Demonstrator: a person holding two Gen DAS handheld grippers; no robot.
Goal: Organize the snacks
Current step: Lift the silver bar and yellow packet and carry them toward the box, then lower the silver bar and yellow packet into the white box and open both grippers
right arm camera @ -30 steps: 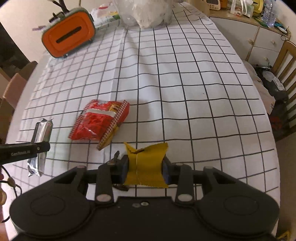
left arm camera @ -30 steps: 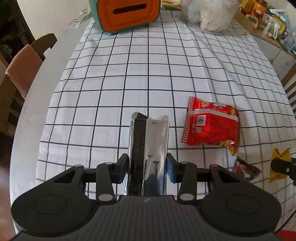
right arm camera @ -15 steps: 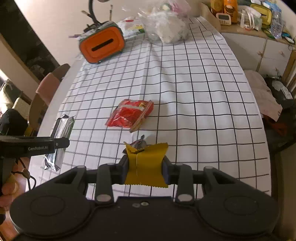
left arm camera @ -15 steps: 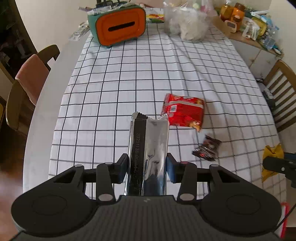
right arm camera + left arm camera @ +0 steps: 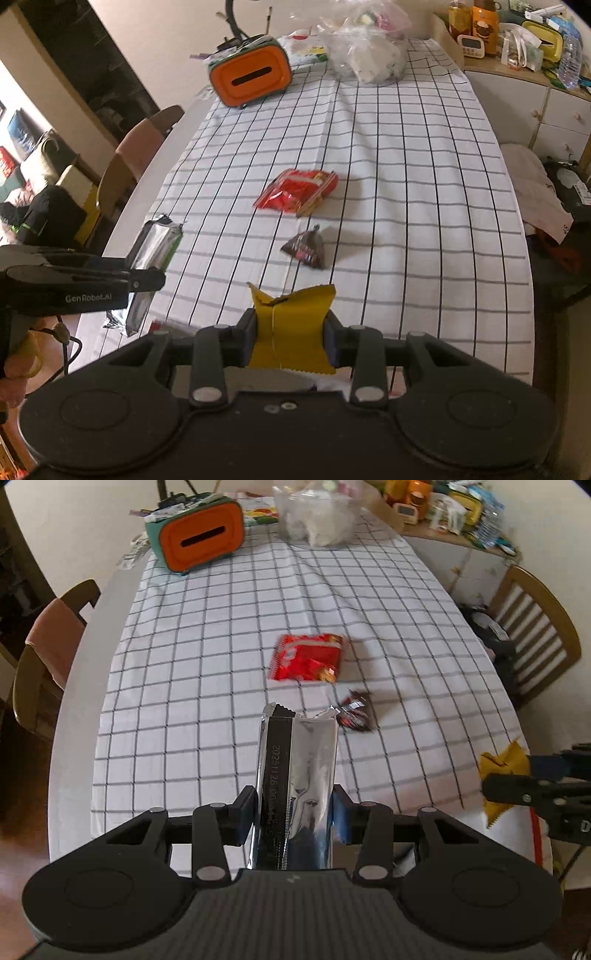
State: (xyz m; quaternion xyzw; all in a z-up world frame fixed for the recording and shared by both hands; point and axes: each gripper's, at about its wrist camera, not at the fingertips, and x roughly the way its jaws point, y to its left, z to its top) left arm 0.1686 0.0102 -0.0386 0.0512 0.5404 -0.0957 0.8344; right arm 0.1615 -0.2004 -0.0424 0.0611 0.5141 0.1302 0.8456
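My left gripper (image 5: 294,812) is shut on a silver foil snack packet (image 5: 297,775), held up above the near end of the checked tablecloth (image 5: 207,657). My right gripper (image 5: 291,338) is shut on a small yellow snack packet (image 5: 291,325), also lifted off the table. In the right wrist view the left gripper (image 5: 140,284) and the silver foil packet (image 5: 155,243) show at the left. In the left wrist view the yellow packet (image 5: 502,768) shows at the right edge. A red snack bag (image 5: 306,657) and a small dark wrapped snack (image 5: 354,714) lie mid-table.
An orange and green box with a slot (image 5: 201,541) stands at the far left end. A clear plastic bag (image 5: 317,520) sits beside it. Wooden chairs (image 5: 48,653) flank the table. A cluttered sideboard (image 5: 524,48) runs along the right wall.
Both grippers have risen and pulled back from the table with their packets still held. The table looks smaller, and the dark wrapped snack has come into view.
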